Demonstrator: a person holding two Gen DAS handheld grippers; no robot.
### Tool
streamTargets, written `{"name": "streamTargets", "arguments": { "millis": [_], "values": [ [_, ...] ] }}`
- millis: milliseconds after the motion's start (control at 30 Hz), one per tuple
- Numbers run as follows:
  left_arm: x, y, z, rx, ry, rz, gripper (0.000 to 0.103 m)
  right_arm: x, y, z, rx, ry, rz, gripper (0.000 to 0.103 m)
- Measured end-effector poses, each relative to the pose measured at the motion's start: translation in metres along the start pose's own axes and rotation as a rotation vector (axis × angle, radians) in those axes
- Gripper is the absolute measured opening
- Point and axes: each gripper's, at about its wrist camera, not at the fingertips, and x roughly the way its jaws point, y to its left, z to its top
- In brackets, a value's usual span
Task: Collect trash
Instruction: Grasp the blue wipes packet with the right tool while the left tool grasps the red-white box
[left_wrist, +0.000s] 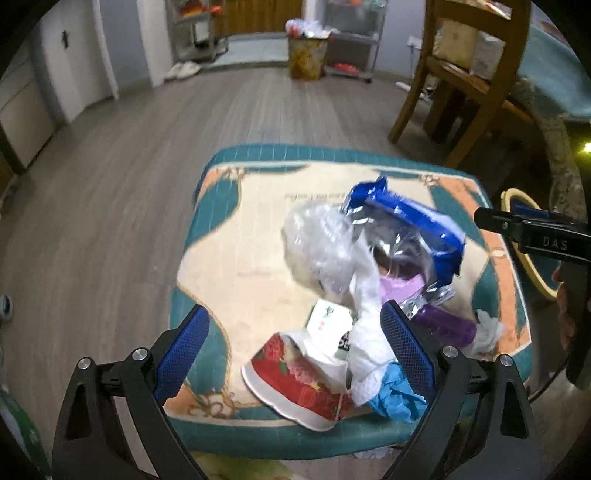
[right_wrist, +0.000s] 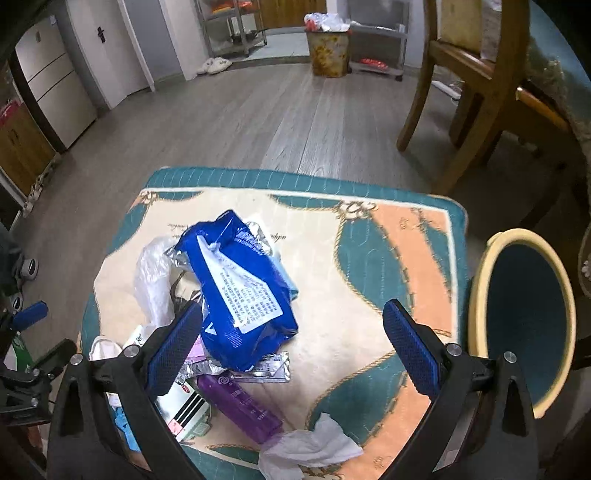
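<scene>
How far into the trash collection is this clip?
Barely started, by the look of it. Nothing visibly done: the bin beside the cushioned stool shows no trash inside. In hand: nothing, both the left hand-held gripper and right hand-held gripper hover open over the pile. Left: the blue wrapper, purple packet, tissue, clear plastic and red paper cup.

My left gripper hung open above the trash pile on the cushioned stool; a white tissue and red paper cup lay between its fingers.
</scene>
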Motion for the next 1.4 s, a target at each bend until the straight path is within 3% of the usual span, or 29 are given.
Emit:
{"name": "streamTargets", "arguments": {
  "millis": [167, 367, 433, 500, 733, 1067, 1400],
  "values": [
    [0.015, -0.002, -0.001, -0.03, 0.049, 0.002, 0.084, 0.019, 0.005, -0.001, -0.033, 0.017, 0.022, 0.094],
    [0.034, 0.01, -0.01, -0.126, 0.153, -0.04, 0.047, 0.042, 0.022, -0.003, -0.113, 0.044, 0.053, 0.075],
    [0.038, 0.011, -0.011, -0.135, 0.174, -0.057, 0.025, 0.048, 0.027, -0.004, -0.133, 0.069, 0.057, 0.053],
    [0.039, 0.013, -0.01, -0.147, 0.174, -0.066, 0.012, 0.049, 0.028, -0.005, -0.141, 0.076, 0.05, 0.046],
    [0.033, 0.011, -0.004, -0.123, 0.145, -0.036, 0.011, 0.036, 0.019, 0.0, -0.113, 0.039, 0.018, 0.033],
    [-0.002, 0.013, 0.027, -0.125, -0.021, -0.038, 0.01, 0.002, -0.013, 0.014, 0.012, -0.042, 0.024, 0.031],
    [-0.02, 0.012, 0.048, -0.15, -0.112, -0.058, 0.009, -0.026, -0.033, 0.026, 0.08, -0.101, 0.045, 0.031]
  ]
}}
